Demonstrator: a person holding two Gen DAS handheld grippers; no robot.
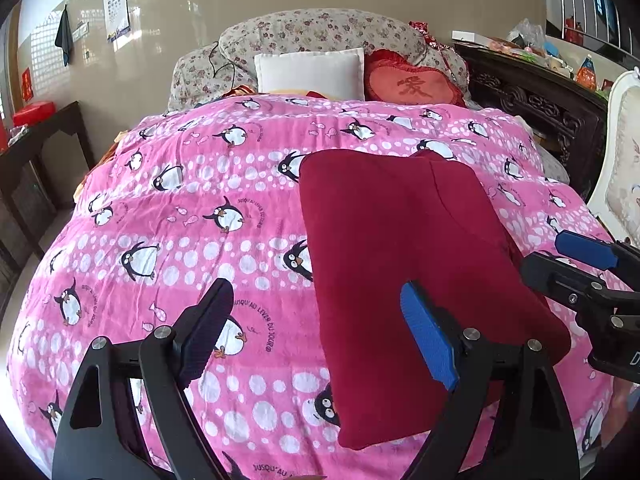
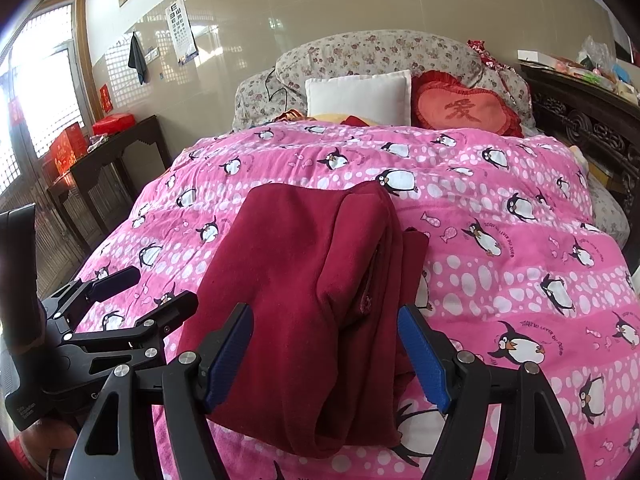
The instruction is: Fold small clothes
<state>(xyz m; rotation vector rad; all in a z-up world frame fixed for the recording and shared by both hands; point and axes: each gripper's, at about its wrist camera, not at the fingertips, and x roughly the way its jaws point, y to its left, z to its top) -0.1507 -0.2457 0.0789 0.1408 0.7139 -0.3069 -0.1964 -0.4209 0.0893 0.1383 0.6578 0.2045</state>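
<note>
A dark red fleece garment [image 1: 404,248] lies folded into a long rectangle on the pink penguin blanket [image 1: 192,216]. In the right wrist view the garment [image 2: 304,304] shows stacked folded layers along its right edge. My left gripper [image 1: 320,324] is open, above the garment's near left edge, holding nothing. My right gripper [image 2: 326,348] is open, straddling the garment's near end, holding nothing. The right gripper also shows at the right edge of the left wrist view [image 1: 576,268]. The left gripper shows at the left of the right wrist view [image 2: 136,292].
The blanket covers a bed with a white pillow [image 1: 310,74], a red heart cushion [image 1: 412,84] and a floral bolster [image 1: 316,32] at the head. A dark side table [image 2: 108,160] stands left. A carved dark cabinet [image 1: 540,96] and a white chair [image 1: 624,152] stand right.
</note>
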